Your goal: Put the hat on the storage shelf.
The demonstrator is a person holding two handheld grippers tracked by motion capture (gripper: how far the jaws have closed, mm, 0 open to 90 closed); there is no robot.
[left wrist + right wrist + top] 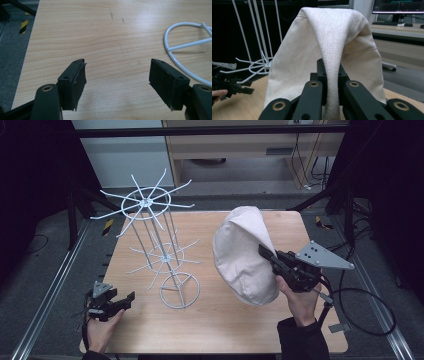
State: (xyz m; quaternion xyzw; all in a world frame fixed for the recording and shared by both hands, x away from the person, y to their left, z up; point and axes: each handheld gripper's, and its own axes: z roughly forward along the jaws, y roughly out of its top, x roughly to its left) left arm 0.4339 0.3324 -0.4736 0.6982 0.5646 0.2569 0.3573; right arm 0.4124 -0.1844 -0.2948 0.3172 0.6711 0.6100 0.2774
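On the wooden table [210, 330], our right gripper [265, 254] pinches the cream hat [240, 255] aloft at three o'clock; swinging carelessly, we might topple the wire rack [160, 245]. Left gripper [131, 296] gapes empty.

place: lab | cues: framed test table [150, 340], monitor [398, 6], cables [320, 167]

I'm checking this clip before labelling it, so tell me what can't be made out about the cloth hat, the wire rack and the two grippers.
- Cream hat: its far side and inside are hidden by its own folds in the high view.
- Right gripper: the pad faces are hidden by the pinched fabric in the right gripper view.
- White wire rack: cut off by the right edge of the left gripper view.
- Left gripper: too small in the high view to judge pad wear.
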